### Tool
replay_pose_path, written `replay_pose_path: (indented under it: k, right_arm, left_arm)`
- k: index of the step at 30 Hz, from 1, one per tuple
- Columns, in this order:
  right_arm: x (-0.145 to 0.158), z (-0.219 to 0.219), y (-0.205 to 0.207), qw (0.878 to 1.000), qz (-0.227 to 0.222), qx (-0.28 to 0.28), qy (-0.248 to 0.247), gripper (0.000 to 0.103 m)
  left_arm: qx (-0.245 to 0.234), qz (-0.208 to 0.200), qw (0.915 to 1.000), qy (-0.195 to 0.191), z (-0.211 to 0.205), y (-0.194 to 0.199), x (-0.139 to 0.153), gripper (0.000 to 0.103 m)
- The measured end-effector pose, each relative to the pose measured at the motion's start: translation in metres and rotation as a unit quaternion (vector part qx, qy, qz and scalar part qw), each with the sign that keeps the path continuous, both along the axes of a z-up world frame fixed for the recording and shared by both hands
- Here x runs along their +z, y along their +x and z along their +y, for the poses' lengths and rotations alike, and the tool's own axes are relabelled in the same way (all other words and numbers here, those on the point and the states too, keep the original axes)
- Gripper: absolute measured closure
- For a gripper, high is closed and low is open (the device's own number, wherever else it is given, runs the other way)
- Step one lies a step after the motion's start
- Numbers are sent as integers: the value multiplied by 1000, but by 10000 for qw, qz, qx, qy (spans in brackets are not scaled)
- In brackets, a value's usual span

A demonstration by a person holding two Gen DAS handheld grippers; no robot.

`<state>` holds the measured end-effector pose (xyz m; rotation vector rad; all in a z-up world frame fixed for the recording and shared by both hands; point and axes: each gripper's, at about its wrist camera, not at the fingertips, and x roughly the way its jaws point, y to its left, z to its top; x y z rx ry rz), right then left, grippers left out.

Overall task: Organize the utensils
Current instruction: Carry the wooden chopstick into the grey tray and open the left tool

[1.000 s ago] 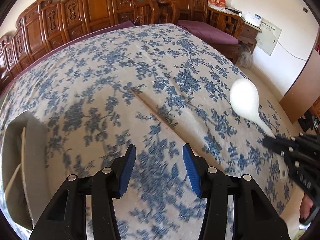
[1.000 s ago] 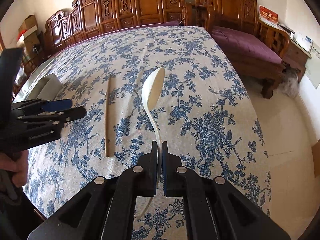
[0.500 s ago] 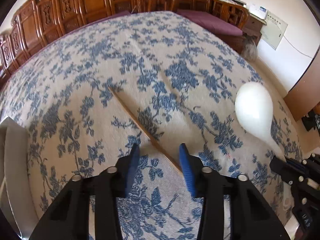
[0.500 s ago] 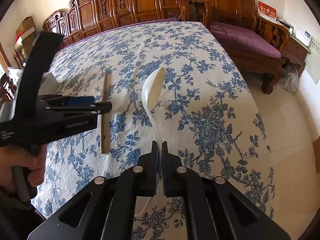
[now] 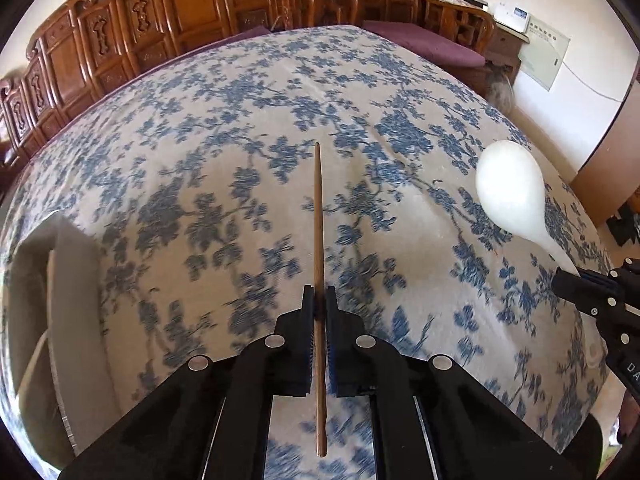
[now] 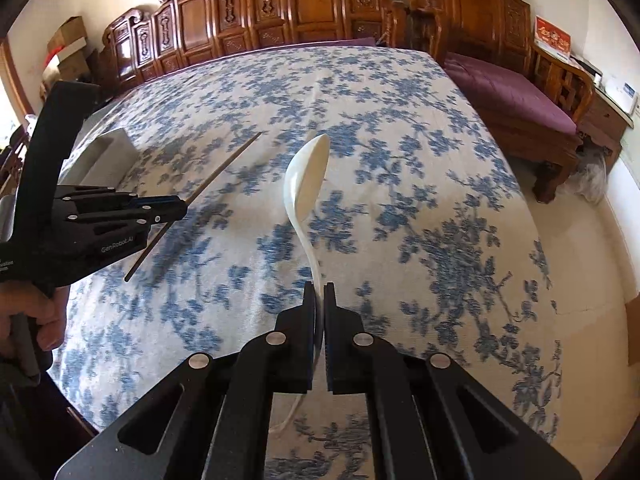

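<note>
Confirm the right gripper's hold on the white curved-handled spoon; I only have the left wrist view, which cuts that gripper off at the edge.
Observer: The right gripper is shut on the white curved-handled spoon, pads pressing both sides of its handle.
Operator: Say where along the handle.
Observer: Partway along; the handle's end sticks out below the jaws, and the bowl points forward, turned edge-on.
Operator: Report my thin brown wooden chopstick from that side.
Observer: The left gripper, whose jaws have just closed, clamps the chopstick; it appears lifted off the blue-flowered tablecloth, sloping up toward its far tip.
</note>
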<state>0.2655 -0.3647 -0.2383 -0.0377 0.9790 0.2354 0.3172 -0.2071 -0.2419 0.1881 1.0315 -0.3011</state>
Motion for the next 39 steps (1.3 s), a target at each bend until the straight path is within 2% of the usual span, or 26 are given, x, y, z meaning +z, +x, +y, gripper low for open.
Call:
replay_pose_path:
  k: [10,16,27,33,39]
  right_arm:
    - [20,47,-11,9985,-197,509,-21,98]
    - [30,71,-16,9968,-261,733,166,98]
    - [40,119,-8,9934,-341,1081,197,98]
    - [35,141,3,9926,-260,1175,129,98]
    - [26,159,11,9919,-190,1257,48,98]
  left_arm:
    - [178,-283,9994,-60,40,-19,35,99]
    - [206,-457,9987,-108,66,-31,56,99]
    - [331,-742,9964,-237,145,-46,85,99]
    - [531,-784,9950,-326,187,-39,82,99]
    - [688,-734,9938,-467,207,-32,67,99]
